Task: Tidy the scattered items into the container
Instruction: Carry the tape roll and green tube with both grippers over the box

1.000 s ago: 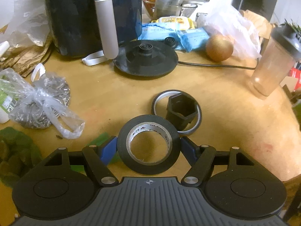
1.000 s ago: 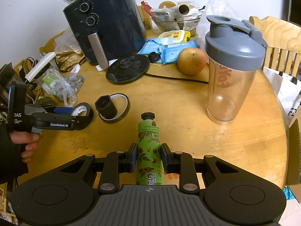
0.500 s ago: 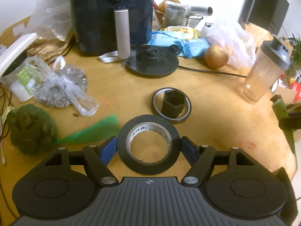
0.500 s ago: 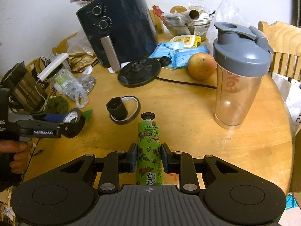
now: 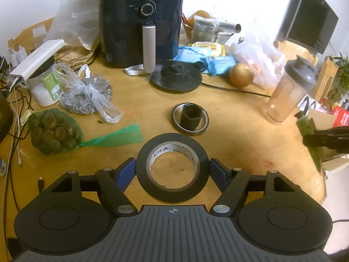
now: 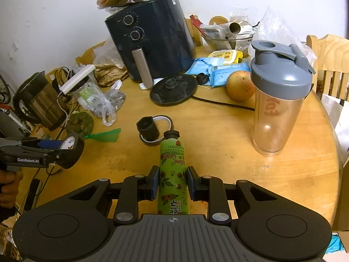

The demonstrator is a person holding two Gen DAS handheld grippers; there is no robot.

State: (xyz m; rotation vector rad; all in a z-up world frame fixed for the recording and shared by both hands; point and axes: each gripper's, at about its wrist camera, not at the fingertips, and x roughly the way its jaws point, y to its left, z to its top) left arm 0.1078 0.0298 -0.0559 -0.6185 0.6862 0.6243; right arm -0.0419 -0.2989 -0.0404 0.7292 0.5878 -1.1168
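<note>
Tape roll [image 5: 172,167] sits in your left gripper [image 5: 172,170], blue pads pressed on opposite sides of its outer rim, jaws spread wide to fit it; it's off the table [image 5: 229,118], tilted so its hole faces up toward the wrist camera. Hand cream tube [image 6: 173,174] is clamped in your right gripper [image 6: 172,182], jaws drawn in tight on its body. Tube's long axis runs straight along the fingers, black cap at the far end pointing away from you and down toward the tabletop, crimped end back at the gripper body. From the right wrist view the cap overlaps the second tape ring [image 6: 155,131] lying flat on the table; can't tell whether they touch. Black hex socket [image 6: 147,127] stands upright inside that ring. Shaker bottle [image 6: 280,96] is upright to the right, well apart from both.
</note>
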